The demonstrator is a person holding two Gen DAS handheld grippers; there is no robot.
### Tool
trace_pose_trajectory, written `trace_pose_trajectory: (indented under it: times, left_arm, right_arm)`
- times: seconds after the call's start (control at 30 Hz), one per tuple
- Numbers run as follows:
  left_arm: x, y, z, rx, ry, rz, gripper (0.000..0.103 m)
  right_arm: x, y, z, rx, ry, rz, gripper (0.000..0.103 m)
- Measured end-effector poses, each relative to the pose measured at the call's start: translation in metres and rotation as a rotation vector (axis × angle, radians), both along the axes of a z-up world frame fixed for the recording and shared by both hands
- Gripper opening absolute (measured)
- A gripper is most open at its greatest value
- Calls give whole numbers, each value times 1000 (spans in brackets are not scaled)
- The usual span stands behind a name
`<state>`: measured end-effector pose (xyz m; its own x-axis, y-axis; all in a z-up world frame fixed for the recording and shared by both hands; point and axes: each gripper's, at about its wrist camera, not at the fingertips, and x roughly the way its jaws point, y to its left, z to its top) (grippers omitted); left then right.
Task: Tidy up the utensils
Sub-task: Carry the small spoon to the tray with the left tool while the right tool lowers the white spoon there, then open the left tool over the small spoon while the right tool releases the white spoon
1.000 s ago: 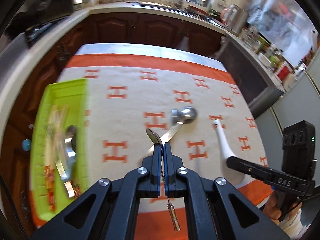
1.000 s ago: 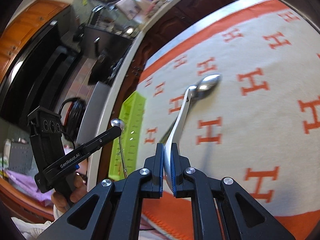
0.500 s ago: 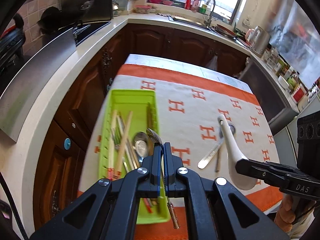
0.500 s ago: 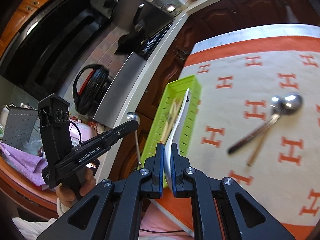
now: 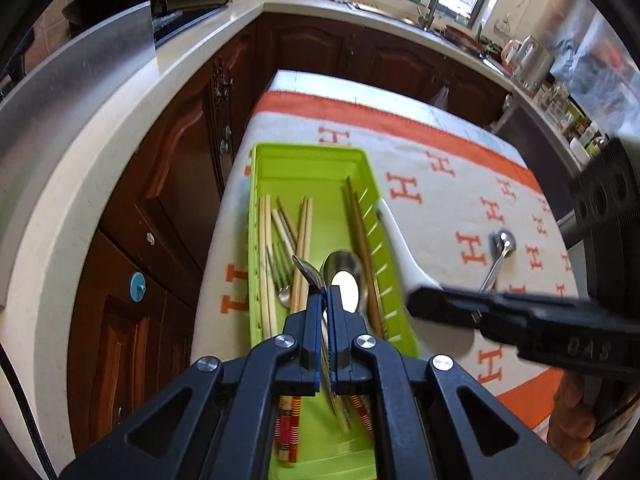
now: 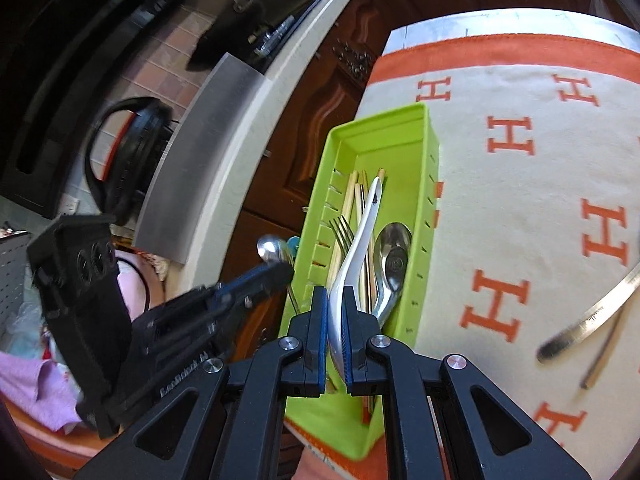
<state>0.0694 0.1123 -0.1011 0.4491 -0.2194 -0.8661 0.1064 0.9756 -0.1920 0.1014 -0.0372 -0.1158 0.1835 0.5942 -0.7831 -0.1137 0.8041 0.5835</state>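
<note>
right wrist only: black kettle [image 6: 128,152] beyond green tray [image 6: 384,128]

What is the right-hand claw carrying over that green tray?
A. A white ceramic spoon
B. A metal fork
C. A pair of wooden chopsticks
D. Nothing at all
A: the right claw is pinched shut on a white ceramic spoon, whose handle reaches out over the green tray; the chopsticks and fork lie loose inside the tray.
</note>
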Motion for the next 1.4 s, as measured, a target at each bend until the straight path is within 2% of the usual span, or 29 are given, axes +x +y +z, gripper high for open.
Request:
trace_pose_trajectory:
  times: [0.13, 0.27, 0.5, 0.67, 0.73, 0.87, 0.93, 1.27, 1.4]
  left_arm:
    - [-2, 5, -16, -2, 29, -2, 0]
    - [-6, 7, -20, 8, 28, 3, 1]
    - [-8, 21, -4, 33, -13, 88, 16]
    - [-11, 26, 8, 75, -49, 127, 36]
    - [-12, 27, 11, 92, -59, 137, 42]
    - [-15, 29, 14, 93, -54, 161, 46]
    - [-17, 30, 14, 95, -50, 176, 54]
    - [-25, 33, 18, 105, -42, 222, 58]
    - [-30, 27, 20, 128, -47, 219, 66]
  right_arm:
    - [17, 17, -14, -53, -12, 4, 6]
    - [37, 31, -28, -93, -32, 0, 6]
    - [51, 35, -45, -134, -13, -23, 8]
    - [44, 25, -39, -124, -8, -48, 21]
    - [40, 22, -35, -114, -12, -54, 22]
    - [36, 21, -27, -111, -31, -44, 22]
    - [34, 22, -23, -107, -42, -36, 22]
    - [18, 11, -5, -95, -55, -36, 22]
    - [7, -3, 5, -120, -73, -39, 22]
